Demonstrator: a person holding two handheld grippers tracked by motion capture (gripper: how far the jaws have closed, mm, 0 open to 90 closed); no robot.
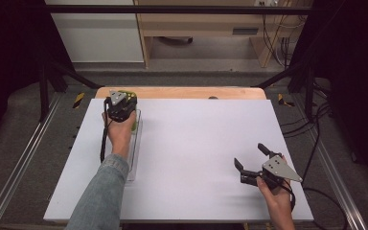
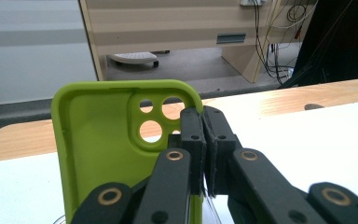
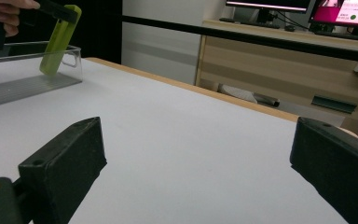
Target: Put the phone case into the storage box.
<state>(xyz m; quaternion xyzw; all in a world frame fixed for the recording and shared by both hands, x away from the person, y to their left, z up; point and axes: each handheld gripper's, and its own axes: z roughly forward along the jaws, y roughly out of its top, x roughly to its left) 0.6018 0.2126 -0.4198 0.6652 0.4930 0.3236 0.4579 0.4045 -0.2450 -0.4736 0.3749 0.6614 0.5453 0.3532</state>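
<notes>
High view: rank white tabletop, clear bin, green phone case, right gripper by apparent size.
1. White tabletop
2. Clear bin, partly hidden by the forearm
3. Right gripper
4. Green phone case, mostly hidden by the left gripper, so unsure.

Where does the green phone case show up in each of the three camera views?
High view: the green phone case sits upper left, mostly under the left gripper, above the clear tray.
Left gripper view: centre left, its edge clamped between the black jaws.
Right gripper view: top left corner, hanging tilted over the tray.
Shared landmark: the white tabletop.
</notes>
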